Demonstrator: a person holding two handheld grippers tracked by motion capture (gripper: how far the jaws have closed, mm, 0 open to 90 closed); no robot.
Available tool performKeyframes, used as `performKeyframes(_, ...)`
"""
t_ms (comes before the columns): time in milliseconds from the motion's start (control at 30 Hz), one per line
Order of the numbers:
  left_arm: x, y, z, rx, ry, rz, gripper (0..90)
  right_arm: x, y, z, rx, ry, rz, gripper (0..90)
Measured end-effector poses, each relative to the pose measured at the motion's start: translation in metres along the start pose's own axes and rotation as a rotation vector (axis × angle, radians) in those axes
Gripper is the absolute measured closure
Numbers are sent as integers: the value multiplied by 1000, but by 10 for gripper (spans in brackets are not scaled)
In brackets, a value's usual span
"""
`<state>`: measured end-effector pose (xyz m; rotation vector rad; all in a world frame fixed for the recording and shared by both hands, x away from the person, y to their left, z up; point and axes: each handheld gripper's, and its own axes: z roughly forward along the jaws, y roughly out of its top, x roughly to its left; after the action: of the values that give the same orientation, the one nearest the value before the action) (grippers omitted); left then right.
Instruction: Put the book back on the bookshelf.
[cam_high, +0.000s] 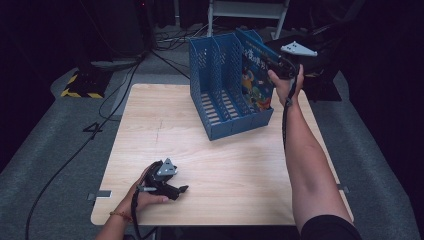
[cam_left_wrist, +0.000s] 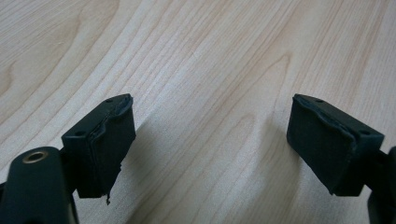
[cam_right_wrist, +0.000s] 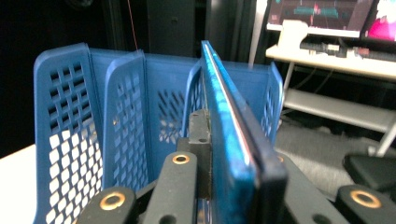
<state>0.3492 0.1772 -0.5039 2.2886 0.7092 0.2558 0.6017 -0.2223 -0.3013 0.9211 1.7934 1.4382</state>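
Right gripper (cam_high: 278, 65) pinches a blue book (cam_high: 256, 75) upright in the blue file rack's (cam_high: 220, 100) right-hand compartment.
Its own view reveals the book's (cam_right_wrist: 229, 140) thin edge clamped; left gripper (cam_high: 172, 189) rests spread on the table (cam_high: 240, 165).

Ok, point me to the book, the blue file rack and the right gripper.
book (cam_high: 256, 82), high view, on its colourful front cover.
blue file rack (cam_high: 201, 75), high view, on its perforated left side wall.
right gripper (cam_right_wrist: 212, 140), right gripper view, between the jaws, which are clamped on the book's edge.

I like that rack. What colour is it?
The rack is blue, clearest in the high view.
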Motion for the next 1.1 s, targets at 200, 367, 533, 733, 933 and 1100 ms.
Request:
performKeyframes(200, 0, 0, 0, -1, -1, -3, 162, 3, -12, -10, 7, 1, -9, 826)
performKeyframes(367, -1, 0, 1, -2, 5, -5, 162, 4, -9, -12, 40, -1, -14, 819)
performKeyframes(533, -1, 0, 1, -2, 5, -6, 162, 9, -4, -14, 90, -2, -43, 793)
performKeyframes(733, -1, 0, 1, -2, 5, -5, 162, 11, -2, -19, 157, 0, -62, 657)
performKeyframes(933, -1, 0, 1, -2, 6, -6, 162, 12, -2, -37, 242, 14, -81, 459)
performKeyframes(1100, -1, 0, 1, -2, 5, -5, 162, 14, -3, -56, 294, 34, -119, 370)
